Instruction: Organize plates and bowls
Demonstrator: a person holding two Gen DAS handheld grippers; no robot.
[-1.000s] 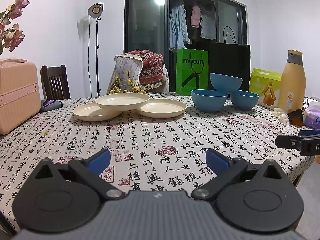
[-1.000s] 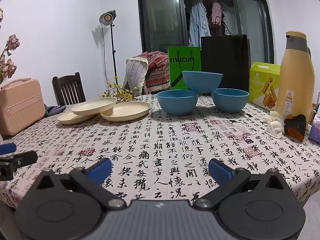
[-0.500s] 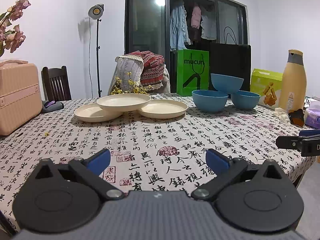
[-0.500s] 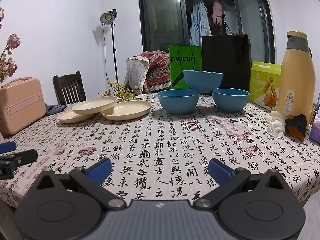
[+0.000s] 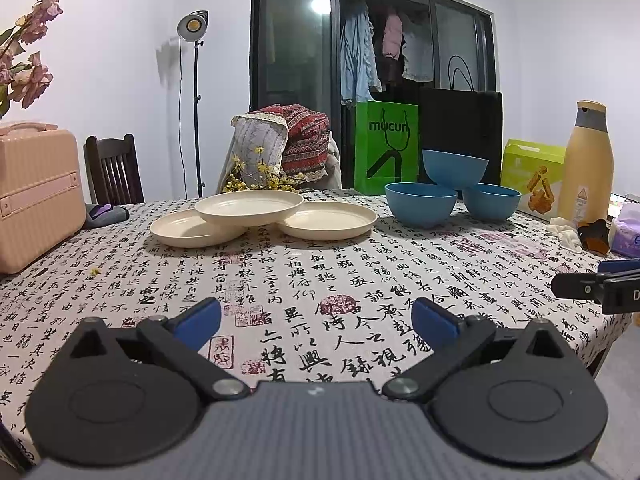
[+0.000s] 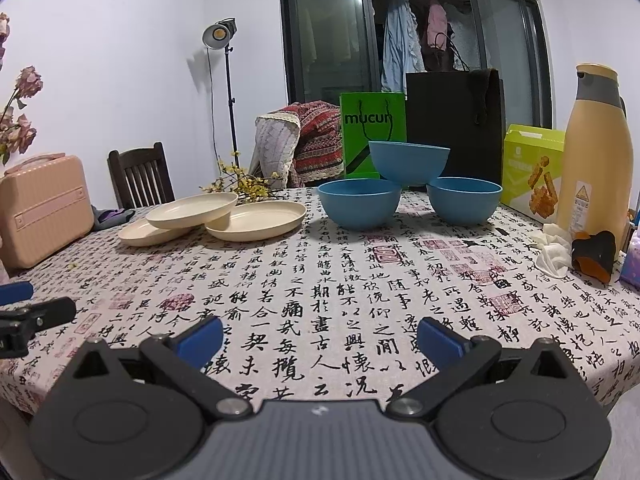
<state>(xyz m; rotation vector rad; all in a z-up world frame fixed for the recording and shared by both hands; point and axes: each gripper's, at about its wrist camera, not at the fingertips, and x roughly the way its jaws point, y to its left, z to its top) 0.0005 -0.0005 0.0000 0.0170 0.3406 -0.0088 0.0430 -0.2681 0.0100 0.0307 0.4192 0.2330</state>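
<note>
Three cream plates lie at the far side of the table: a left plate (image 5: 192, 231), a right plate (image 5: 326, 221), and a top plate (image 5: 249, 206) resting across both. Beside them stand two blue bowls (image 5: 420, 203) (image 5: 491, 201) with a third blue bowl (image 5: 454, 167) perched on their rims. The same plates (image 6: 256, 220) and bowls (image 6: 360, 202) show in the right wrist view. My left gripper (image 5: 316, 318) hovers open over the near tablecloth, holding nothing. My right gripper (image 6: 320, 338) is open too, also near the front edge.
A pink case (image 5: 36, 192) sits at the left edge. A yellow bottle (image 6: 592, 152), green box (image 6: 532, 168), crumpled tissue (image 6: 554, 252) and an orange-black object (image 6: 594, 256) crowd the right side. Green and black bags (image 5: 386, 146) stand behind the bowls. A chair (image 5: 114, 170) is at the far left.
Both grippers have edged slightly forward and lower toward the table; plates and bowls have not moved. Both stay open.
</note>
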